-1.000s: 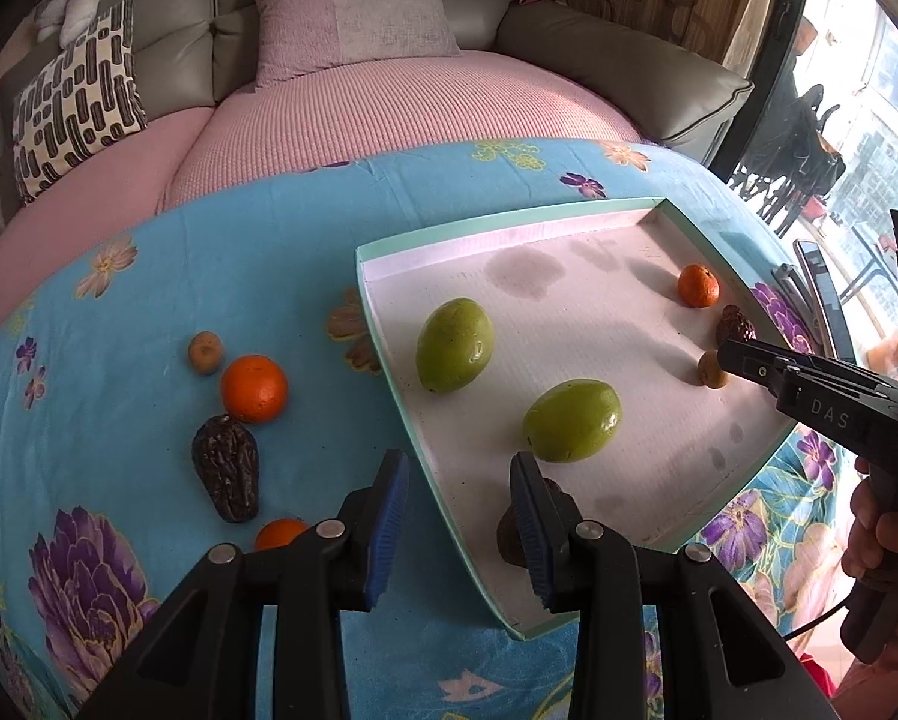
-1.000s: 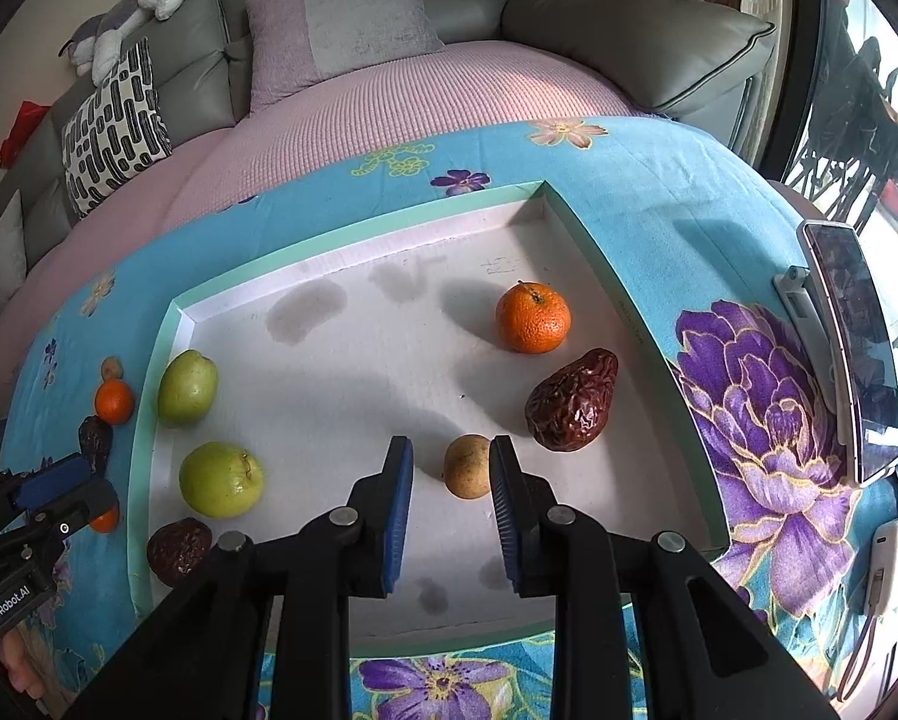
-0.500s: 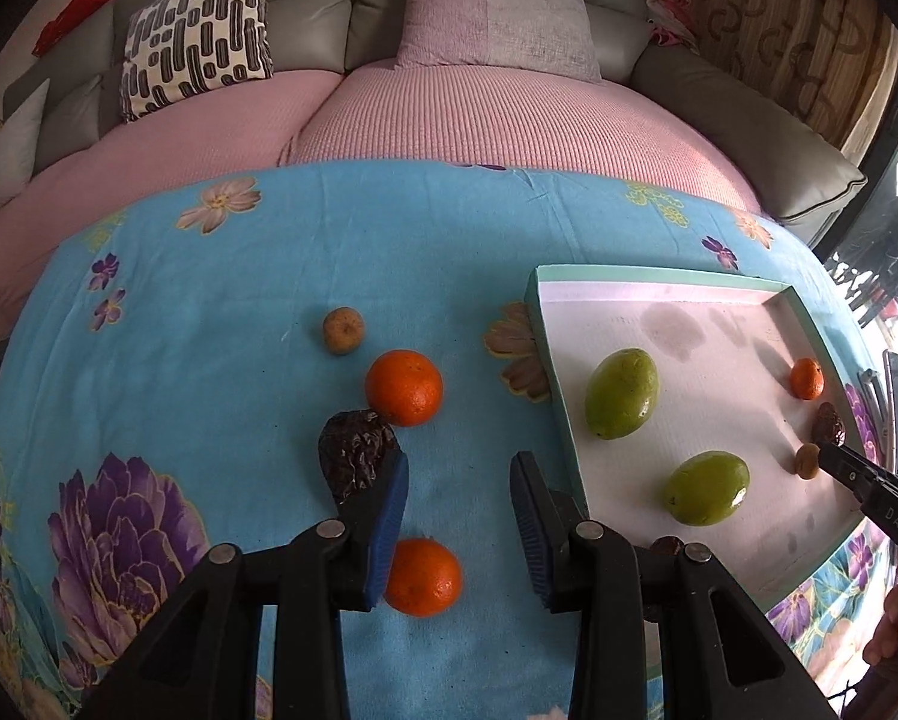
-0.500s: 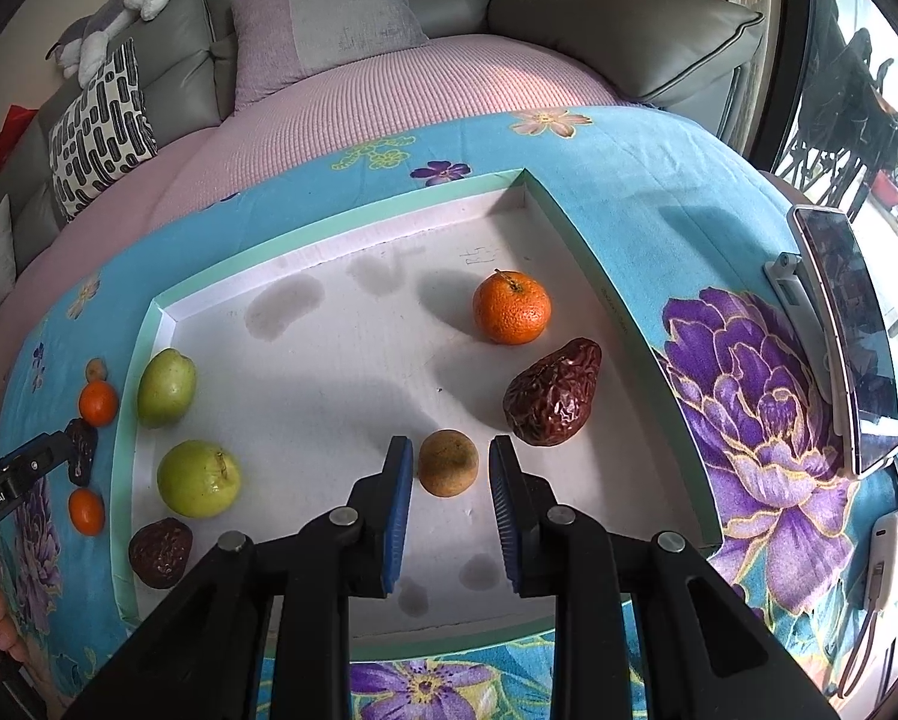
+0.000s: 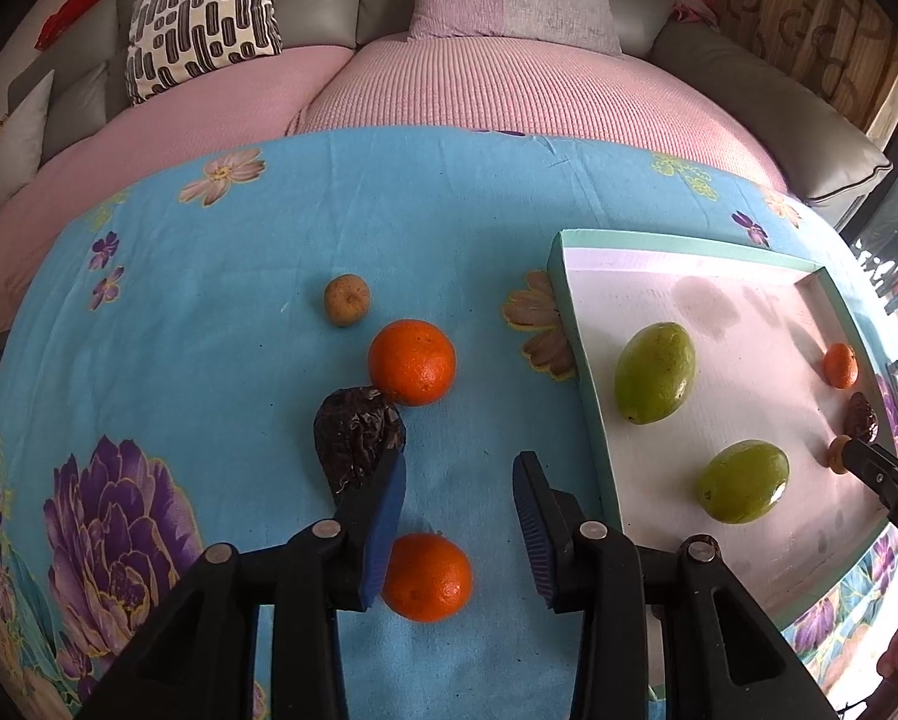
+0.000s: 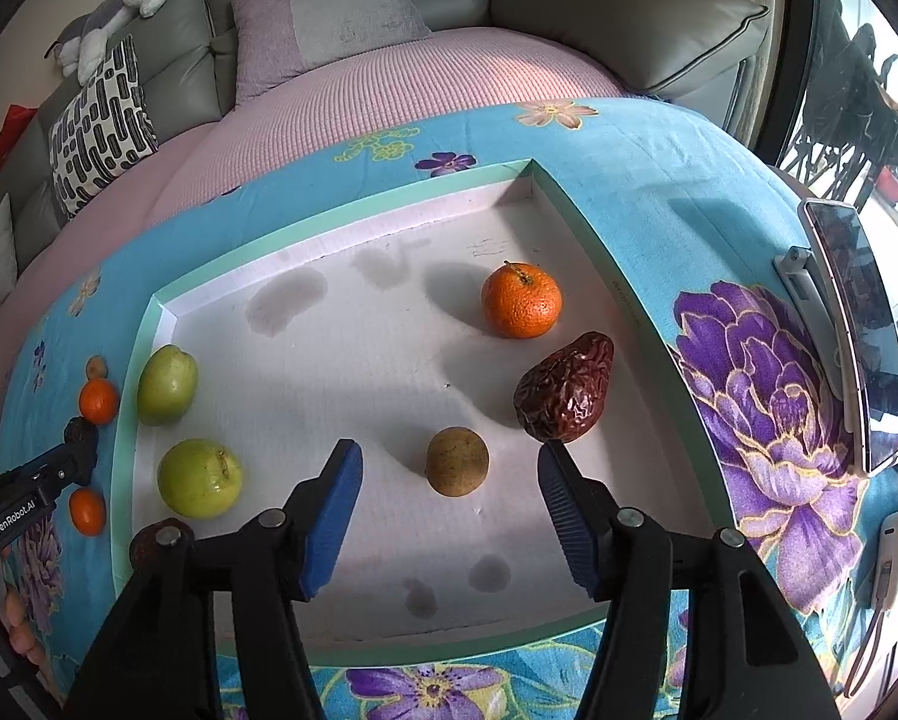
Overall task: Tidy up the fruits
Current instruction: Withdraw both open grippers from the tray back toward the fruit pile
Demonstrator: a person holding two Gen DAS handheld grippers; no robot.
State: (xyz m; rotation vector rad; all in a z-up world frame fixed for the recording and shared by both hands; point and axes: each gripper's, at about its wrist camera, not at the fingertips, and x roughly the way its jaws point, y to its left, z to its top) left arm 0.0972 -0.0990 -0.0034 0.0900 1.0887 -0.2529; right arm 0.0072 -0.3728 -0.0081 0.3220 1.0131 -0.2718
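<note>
Sorting loose fruit into the shallow white tray with a mint-green rim [image 6: 593, 234], both claws spread wide and empty.

Right gripper [image 6: 449, 495] hovers over a small round tan-brown fruit [image 6: 457, 461] lying free on the tray floor beside a wrinkled dark-red date [image 6: 563, 389] and a dimpled orange. Left gripper [image 5: 458, 516] hangs above the blue flowered cloth [image 5: 221, 324]; a glossy orange tangerine [image 5: 428, 576] sits just below its jaws, so lowering and closing there looks next.
</note>
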